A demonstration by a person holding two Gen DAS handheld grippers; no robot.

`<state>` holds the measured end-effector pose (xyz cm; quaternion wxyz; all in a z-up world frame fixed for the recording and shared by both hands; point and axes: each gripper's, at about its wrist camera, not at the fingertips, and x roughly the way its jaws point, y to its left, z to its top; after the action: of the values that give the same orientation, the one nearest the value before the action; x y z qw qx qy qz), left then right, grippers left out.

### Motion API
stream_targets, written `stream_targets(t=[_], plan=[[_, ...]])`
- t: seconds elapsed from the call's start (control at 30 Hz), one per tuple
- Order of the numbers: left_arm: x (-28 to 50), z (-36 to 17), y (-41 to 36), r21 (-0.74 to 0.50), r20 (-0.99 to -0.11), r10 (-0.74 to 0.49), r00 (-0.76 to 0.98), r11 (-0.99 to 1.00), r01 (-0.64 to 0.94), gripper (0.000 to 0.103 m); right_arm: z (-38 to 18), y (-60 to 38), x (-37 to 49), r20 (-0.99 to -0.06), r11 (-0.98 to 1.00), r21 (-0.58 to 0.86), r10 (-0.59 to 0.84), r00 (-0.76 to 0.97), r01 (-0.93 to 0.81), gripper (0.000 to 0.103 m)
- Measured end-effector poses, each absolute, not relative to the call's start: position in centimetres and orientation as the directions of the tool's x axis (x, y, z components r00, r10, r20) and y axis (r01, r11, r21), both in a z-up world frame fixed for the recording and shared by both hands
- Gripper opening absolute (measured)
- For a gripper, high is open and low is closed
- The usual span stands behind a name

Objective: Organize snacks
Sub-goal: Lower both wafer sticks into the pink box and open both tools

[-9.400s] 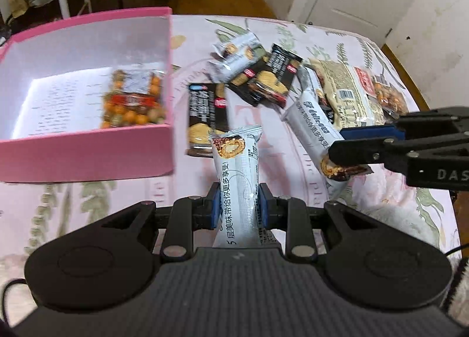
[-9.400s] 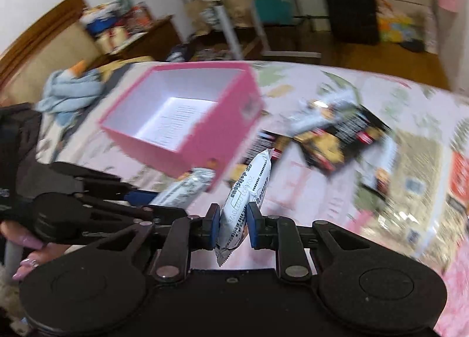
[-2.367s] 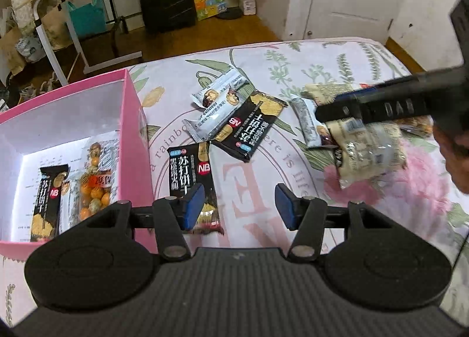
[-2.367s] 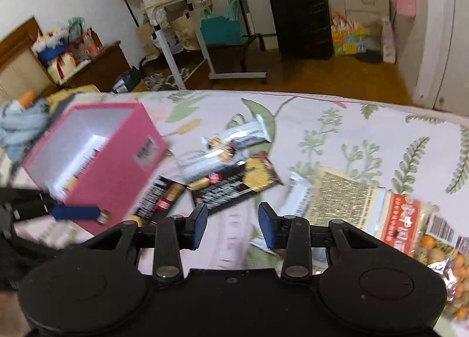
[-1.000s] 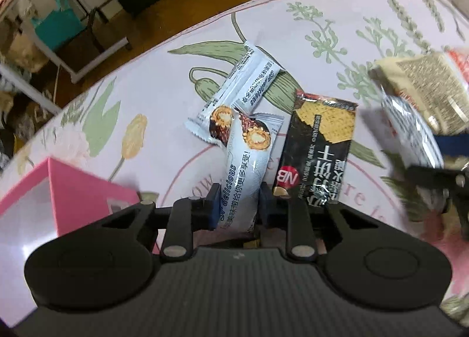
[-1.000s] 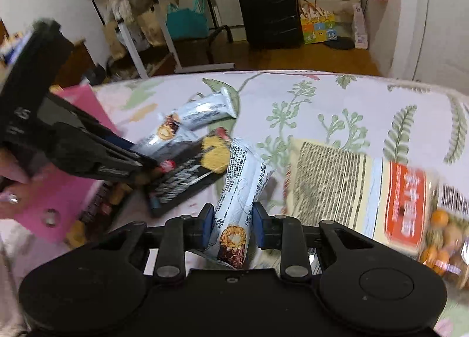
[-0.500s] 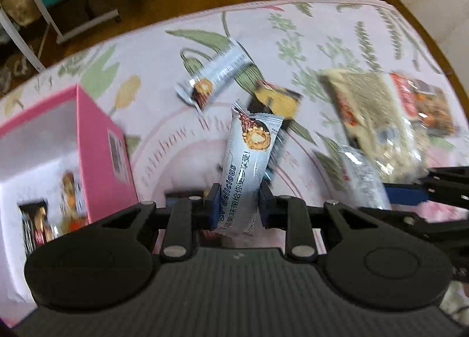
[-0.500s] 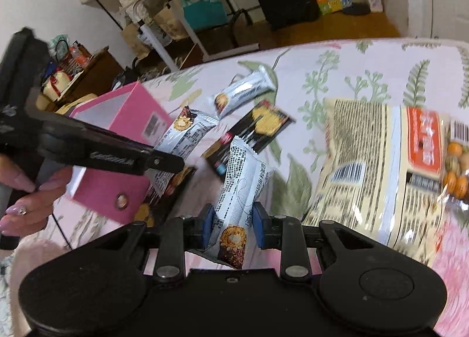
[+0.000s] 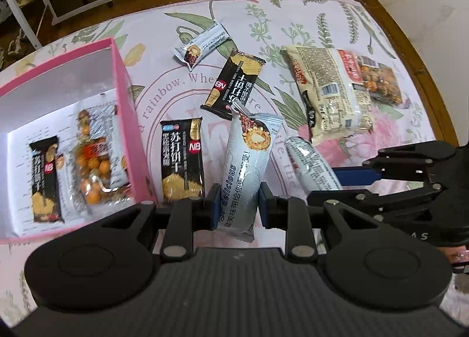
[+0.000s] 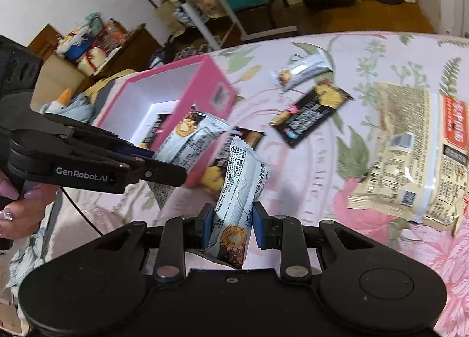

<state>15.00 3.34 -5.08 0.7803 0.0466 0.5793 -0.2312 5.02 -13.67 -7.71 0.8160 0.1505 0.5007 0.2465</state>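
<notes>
Looking through your left wrist camera, your left tool (image 9: pixel 238 201) is clamped on a pale blue-and-white plastic-wrapped snack bar (image 9: pixel 247 167), which stands between the blue pads and is held clear of the floral pink-and-white tablecloth (image 9: pixel 322 17) on the tabletop. To the left sits the open pink cardboard box (image 9: pixel 129 120) with a white inside; in it lie a black cracker packet (image 9: pixel 44 178) and a clear bag of orange and brown coated nuts (image 9: pixel 93 161). Just outside the box wall lies a second black cracker packet (image 9: pixel 181 167), and farther off a third black cracker packet (image 9: pixel 234 84) lies tilted. Beyond that rests a silver-white wrapped bar (image 9: pixel 202 43). On the right lie a large beige snack bag (image 9: pixel 325 90) and, touching its far edge, a clear nut bag (image 9: pixel 378 81). Your right tool (image 9: pixel 334 181) comes in from the right, gripping another silver-white bar (image 9: pixel 310 167).

From your right wrist camera, your right tool (image 10: pixel 231 224) is closed on that silver-white bar (image 10: pixel 240 190), printed end pointing toward the tabletop. Your left tool (image 10: pixel 146 158) enters from the left, holding its bar (image 10: pixel 190 137) in front of the pink box (image 10: pixel 211 84); motion blur makes it hard to say whether the bar is over the box opening or just beside it. Your left hand (image 10: pixel 17 205) grips the handle. The beige bag (image 10: pixel 410 155) lies to the right.
</notes>
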Motion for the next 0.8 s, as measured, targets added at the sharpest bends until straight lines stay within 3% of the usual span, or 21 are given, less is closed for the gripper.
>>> stream_targets(t=[0.47, 0.7, 0.8], plan=[[12.3, 1.0, 14.4, -0.11, -0.909, -0.214, 0.358, 0.951, 0.29, 0.025, -2.3, -5.3, 6.5, -0.706, 0.762, 0.443, 0.622, 0.34, -0.473, 0.032], [15.0, -0.6, 20.7, -0.075, -0.888, -0.133, 0.44, 0.986, 0.147, 0.025, -3.2, 0.3, 10.9, -0.648, 0.71, 0.441, 0.675, 0.353, -0.548, 0.032], [16.7, -2.0, 22.7, -0.139, -0.874, -0.159, 0.459, 0.987, 0.077, 0.025, -5.3, 2.5, 14.0, -0.658, 0.718, 0.479, 0.674, 0.335, -0.505, 0.033]])
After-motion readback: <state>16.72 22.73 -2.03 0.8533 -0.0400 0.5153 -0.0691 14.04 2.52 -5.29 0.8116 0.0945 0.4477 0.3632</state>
